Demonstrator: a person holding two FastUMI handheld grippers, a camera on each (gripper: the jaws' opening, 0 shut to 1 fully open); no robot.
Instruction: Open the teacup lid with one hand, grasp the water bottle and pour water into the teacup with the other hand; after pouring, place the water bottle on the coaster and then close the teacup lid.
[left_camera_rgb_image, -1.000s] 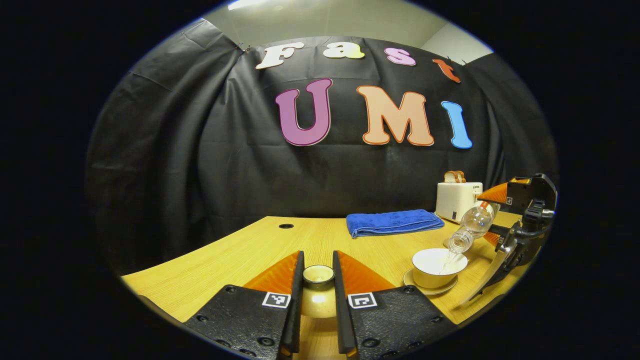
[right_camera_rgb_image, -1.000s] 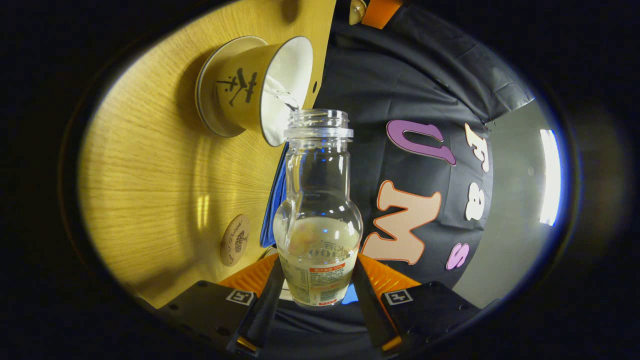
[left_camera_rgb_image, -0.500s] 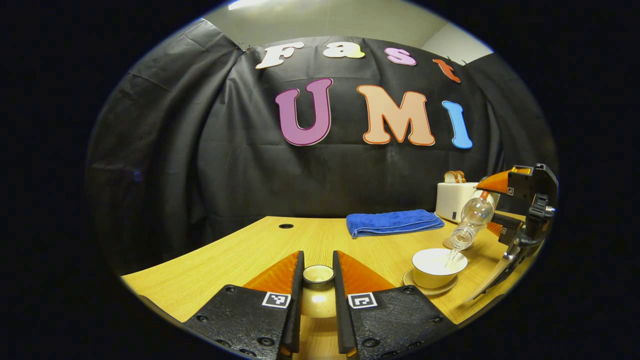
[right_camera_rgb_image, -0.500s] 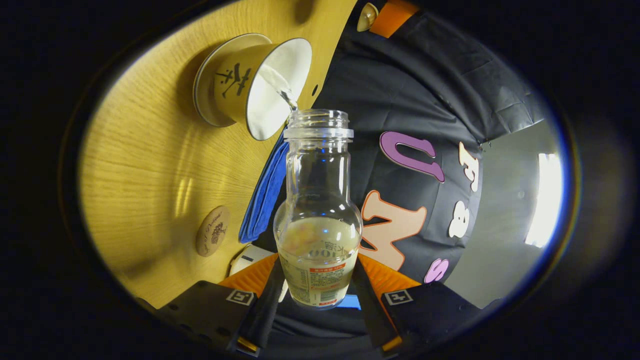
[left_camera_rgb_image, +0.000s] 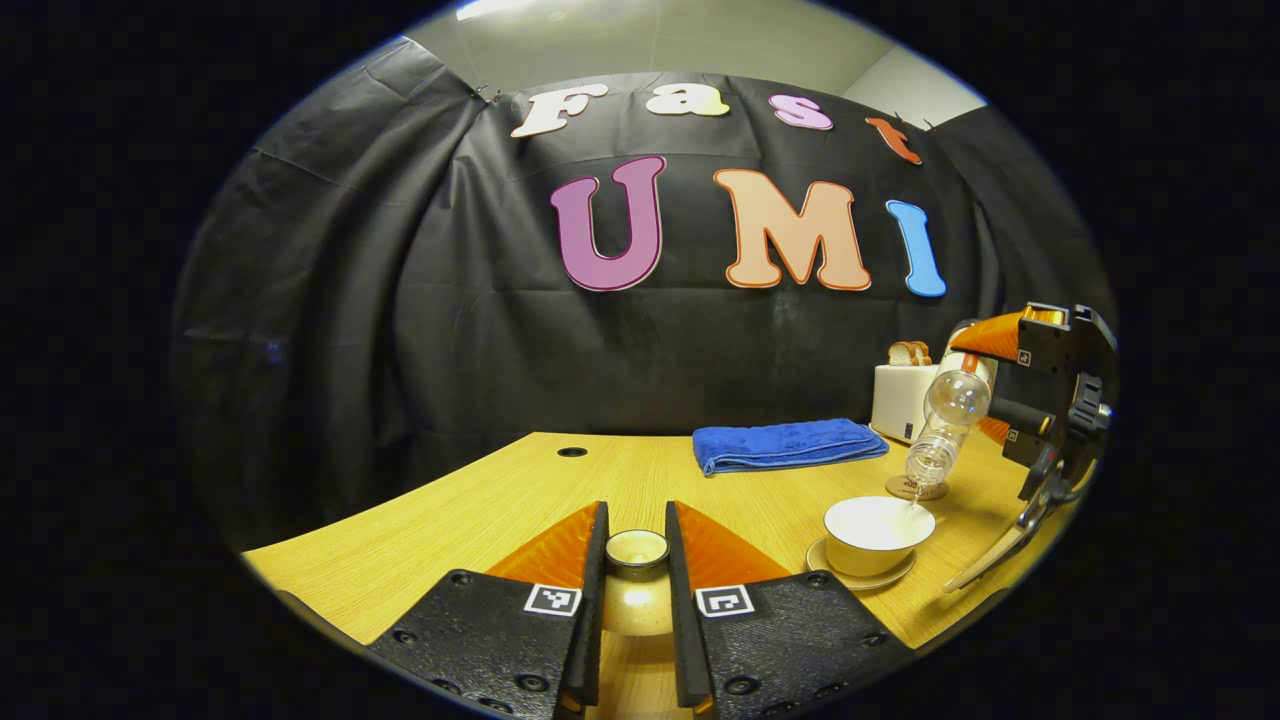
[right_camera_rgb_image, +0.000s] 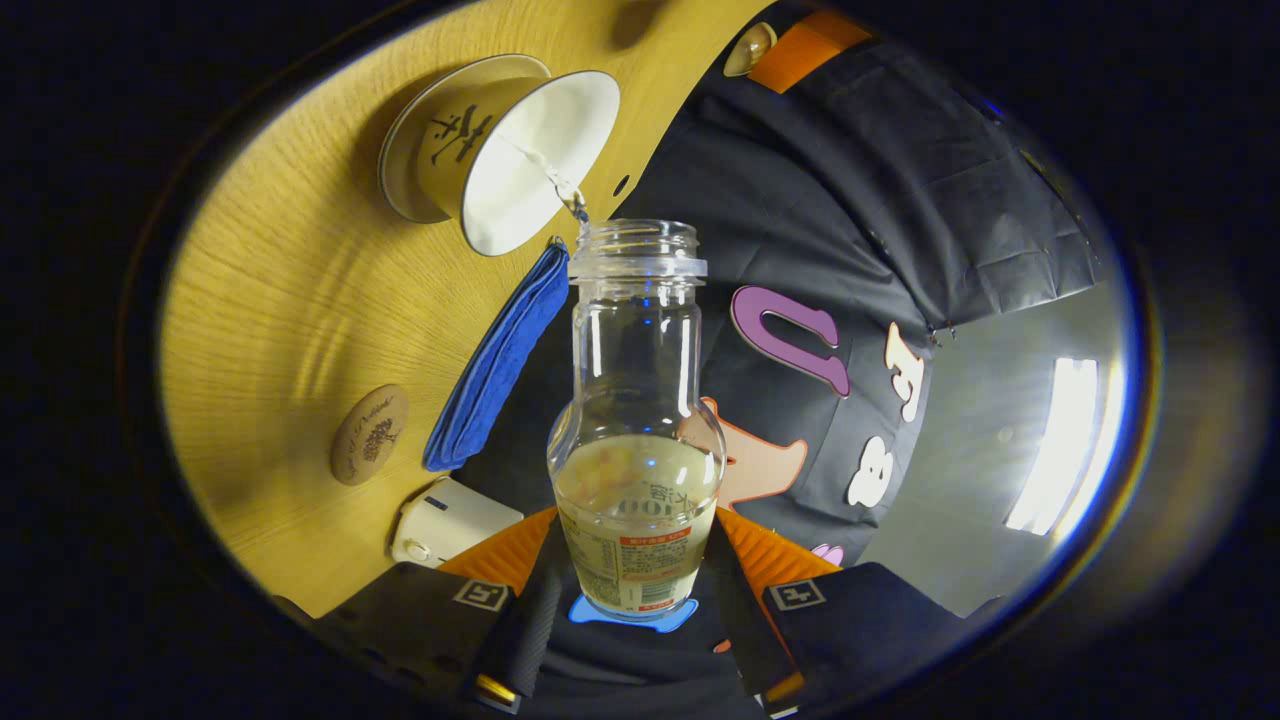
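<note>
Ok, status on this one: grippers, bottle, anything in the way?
Left gripper shut on teacup lid. Right gripper shut on water bottle, tipped, trickling into teacup. Coaster free.

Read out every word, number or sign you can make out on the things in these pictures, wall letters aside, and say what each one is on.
"茶": one black brush character on the teacup's side, seen sideways.
Water bottle: printed label, too small and warped to read.
Coaster: cursive lettering around a tree drawing, too small to read.
Toaster: small dark mark on its casing, too blurred to read.
</note>
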